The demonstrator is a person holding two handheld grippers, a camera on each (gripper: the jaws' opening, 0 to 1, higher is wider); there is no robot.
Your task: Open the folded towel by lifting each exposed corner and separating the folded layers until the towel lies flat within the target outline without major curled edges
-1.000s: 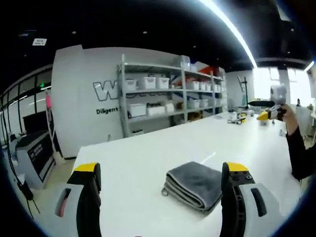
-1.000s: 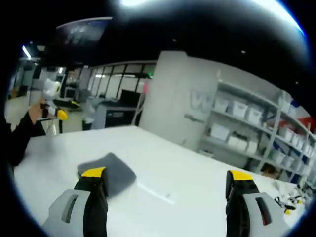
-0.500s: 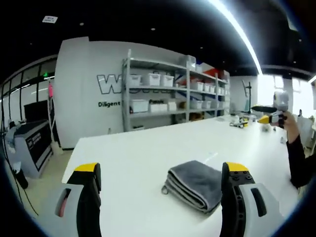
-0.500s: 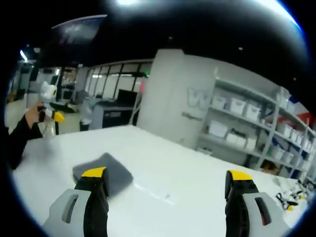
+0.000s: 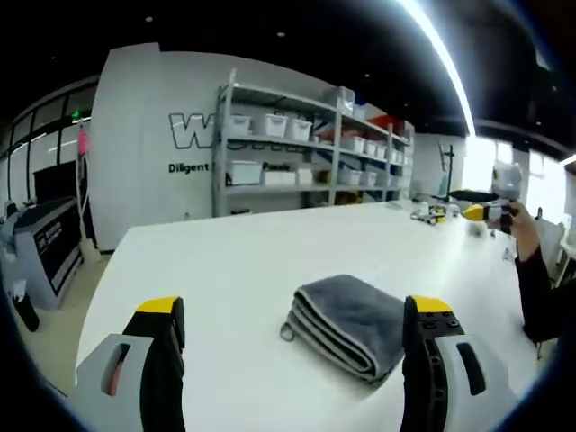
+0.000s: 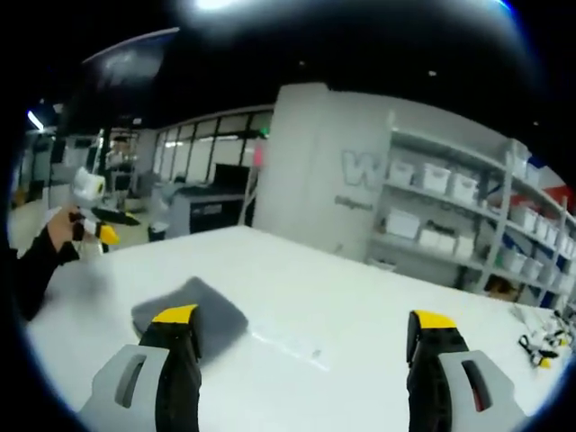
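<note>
Big white table (image 5: 243, 270), grey folded towel (image 5: 346, 324) sitting on it, ahead and right of the left gripper (image 5: 292, 337), just beside its right jaw. The right gripper (image 6: 301, 346) sees the towel low left, partly behind its left jaw. Both grippers are spread wide and empty, left looks nearer. Can't make out any target outline or loose corners.
</note>
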